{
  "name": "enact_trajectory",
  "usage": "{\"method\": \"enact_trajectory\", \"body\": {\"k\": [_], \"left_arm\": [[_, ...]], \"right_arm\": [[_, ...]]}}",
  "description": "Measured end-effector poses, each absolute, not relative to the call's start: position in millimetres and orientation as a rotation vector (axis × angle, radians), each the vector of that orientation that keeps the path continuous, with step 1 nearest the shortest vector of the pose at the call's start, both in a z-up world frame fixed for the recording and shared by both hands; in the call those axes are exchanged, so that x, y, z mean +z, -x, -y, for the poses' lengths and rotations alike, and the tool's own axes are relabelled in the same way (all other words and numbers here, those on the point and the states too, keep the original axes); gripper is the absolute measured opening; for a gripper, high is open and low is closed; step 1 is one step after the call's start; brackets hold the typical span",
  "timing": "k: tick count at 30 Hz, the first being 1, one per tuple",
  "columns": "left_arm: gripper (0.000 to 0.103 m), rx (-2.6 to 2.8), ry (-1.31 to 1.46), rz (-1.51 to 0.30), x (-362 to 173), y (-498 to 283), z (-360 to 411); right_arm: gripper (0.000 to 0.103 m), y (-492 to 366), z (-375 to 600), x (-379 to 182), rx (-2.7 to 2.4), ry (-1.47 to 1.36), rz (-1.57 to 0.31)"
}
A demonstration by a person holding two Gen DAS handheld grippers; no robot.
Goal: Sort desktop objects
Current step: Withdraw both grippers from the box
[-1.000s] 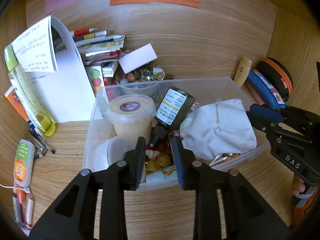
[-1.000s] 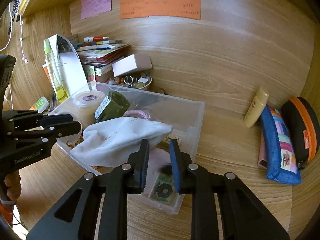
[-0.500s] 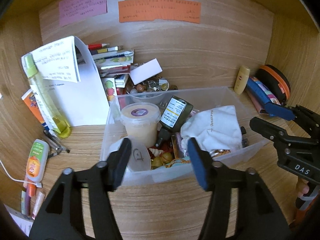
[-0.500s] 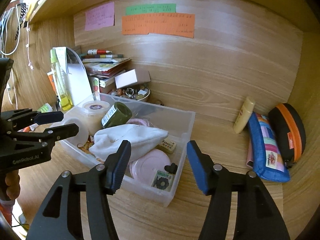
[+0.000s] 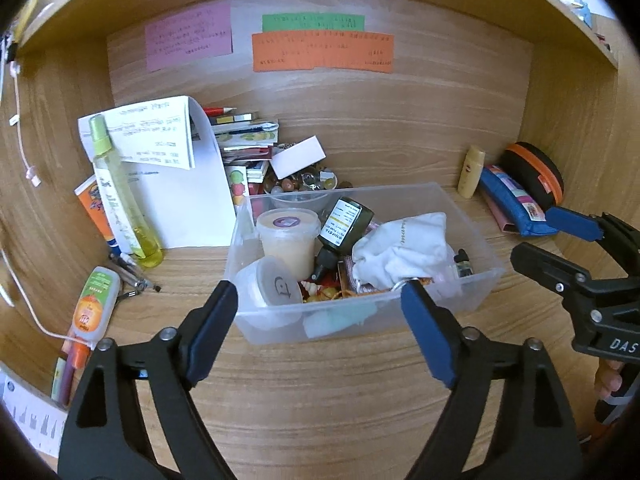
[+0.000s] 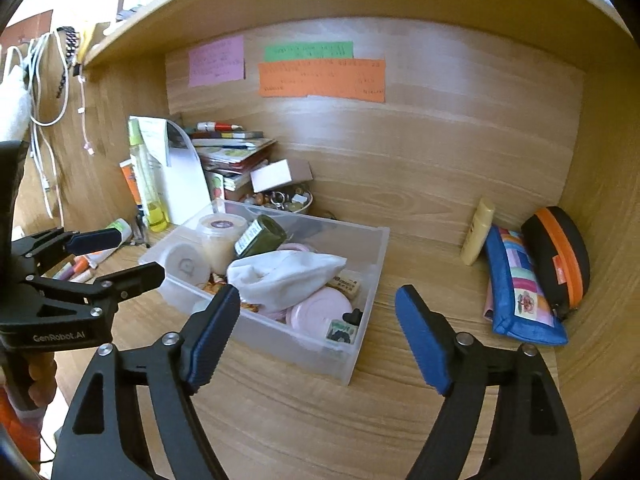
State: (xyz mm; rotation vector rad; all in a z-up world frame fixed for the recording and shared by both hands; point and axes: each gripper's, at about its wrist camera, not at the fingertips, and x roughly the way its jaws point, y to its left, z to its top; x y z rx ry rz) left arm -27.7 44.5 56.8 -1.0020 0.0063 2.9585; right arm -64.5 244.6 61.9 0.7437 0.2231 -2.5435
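Wooden desk alcove (image 5: pixel 320 392); pink, green, orange notes (image 5: pixel 322 52) on back panel; shelf overhead.

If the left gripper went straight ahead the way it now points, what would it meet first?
Most likely the near wall of the clear plastic bin, which sits directly ahead between the open fingers of the left gripper; depth is hard to judge through the fisheye.

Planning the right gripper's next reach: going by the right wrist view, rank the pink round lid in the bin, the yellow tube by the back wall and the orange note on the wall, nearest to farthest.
From the right gripper:
1. Pink round lid, in the clear bin's near corner, just ahead.
2. Yellow tube, right of the bin, leaning at the back wall.
3. Orange note, high on the back wall.
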Motion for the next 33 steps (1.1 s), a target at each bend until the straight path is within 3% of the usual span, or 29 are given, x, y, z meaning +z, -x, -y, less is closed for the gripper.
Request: {"method": "enact_trajectory", "body": {"k": [9,33], "left_arm": [[0.096,2.976,0.954,0.042,72,-5,-44],[0.098,3.021,0.851,0.011,76,-39,-59]], "right_arm": [[0.087,31,-250,74,-2.529,-0.693,-0.2],[0.095,3,-269,73,-2.545,-0.663,-0.134]]}}
